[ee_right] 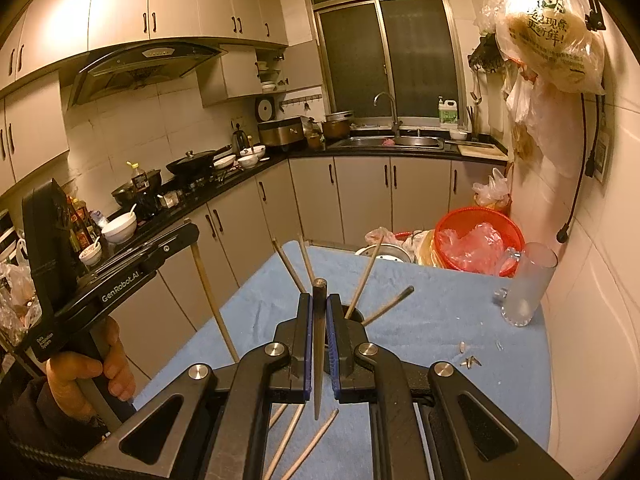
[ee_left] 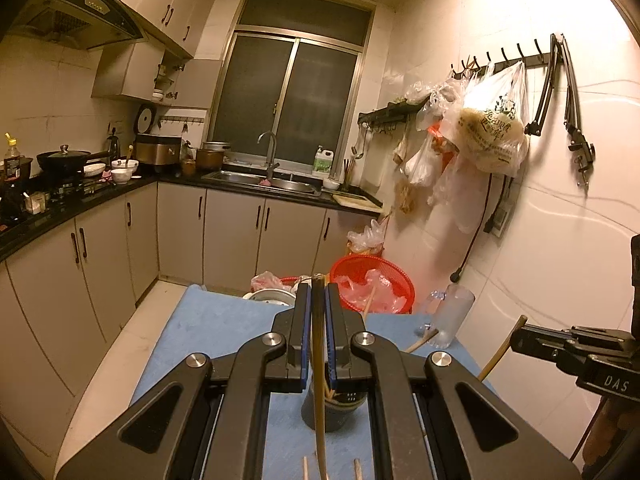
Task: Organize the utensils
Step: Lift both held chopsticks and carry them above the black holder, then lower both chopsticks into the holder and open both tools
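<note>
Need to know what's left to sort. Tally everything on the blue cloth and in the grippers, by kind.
Chopsticks standing in the cup: 4
Chopsticks held, one each in the left gripper and the right gripper: 2
Chopsticks loose on the cloth: 3 in view
Cup: 1
Glass mug: 1
Total: 11

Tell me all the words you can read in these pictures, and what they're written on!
"GenRobot.AI": on the left gripper's black arm.
"DAS": on the right gripper's black body.
"Data ... System": small print on the left gripper's handle, middle word too blurred.
Green Chinese characters on the hanging plastic bag: too warped to read surely.
Labels on the sauce bottles and detergent jug: too small.
</note>
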`<state>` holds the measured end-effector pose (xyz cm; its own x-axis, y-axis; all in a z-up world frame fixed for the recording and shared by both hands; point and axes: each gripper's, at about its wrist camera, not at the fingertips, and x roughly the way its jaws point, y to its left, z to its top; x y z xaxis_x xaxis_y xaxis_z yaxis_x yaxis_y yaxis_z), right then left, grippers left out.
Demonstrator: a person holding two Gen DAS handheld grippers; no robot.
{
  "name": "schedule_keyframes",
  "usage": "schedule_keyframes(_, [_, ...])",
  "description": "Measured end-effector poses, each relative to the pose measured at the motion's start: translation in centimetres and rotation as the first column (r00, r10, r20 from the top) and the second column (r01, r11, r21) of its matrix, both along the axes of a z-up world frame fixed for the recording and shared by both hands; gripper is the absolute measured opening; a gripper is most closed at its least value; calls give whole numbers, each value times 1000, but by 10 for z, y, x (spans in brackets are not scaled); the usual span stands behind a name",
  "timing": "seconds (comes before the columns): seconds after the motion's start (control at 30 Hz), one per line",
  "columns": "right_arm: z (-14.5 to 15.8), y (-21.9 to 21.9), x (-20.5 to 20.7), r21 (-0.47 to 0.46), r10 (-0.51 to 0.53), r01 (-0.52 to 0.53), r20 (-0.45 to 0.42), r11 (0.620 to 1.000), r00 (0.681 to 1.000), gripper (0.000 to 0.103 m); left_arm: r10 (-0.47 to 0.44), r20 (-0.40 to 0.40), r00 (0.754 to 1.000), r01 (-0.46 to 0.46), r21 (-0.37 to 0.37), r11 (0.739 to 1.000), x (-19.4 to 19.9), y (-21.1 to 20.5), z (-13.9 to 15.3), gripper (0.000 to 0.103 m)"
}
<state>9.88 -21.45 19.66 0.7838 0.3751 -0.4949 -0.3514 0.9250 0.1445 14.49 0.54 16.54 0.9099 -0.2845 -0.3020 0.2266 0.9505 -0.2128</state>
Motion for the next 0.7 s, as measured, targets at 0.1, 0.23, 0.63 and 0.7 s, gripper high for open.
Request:
schedule_keyframes(0.1, [4,2,4,-2,2,-2,7,1000,1000,7,-1,8,1000,1,-1,1000,4,-3,3,6])
schedule_keyframes(0.23, [11,3,9,-3,1,-1,20,1000,1000,7,8,28,1000,-7,-7,1000,13,-6,10,6])
schedule_keyframes(0.63, [42,2,36,15,-19,18,75,1000,997,7,55,99,994,-51,-43,998,47,-17,32,6])
schedule_keyframes(0.7, [45,2,43,16,-25,23,84,1000,996,7,61,110,992,-56,-43,997,53,-20,32,6])
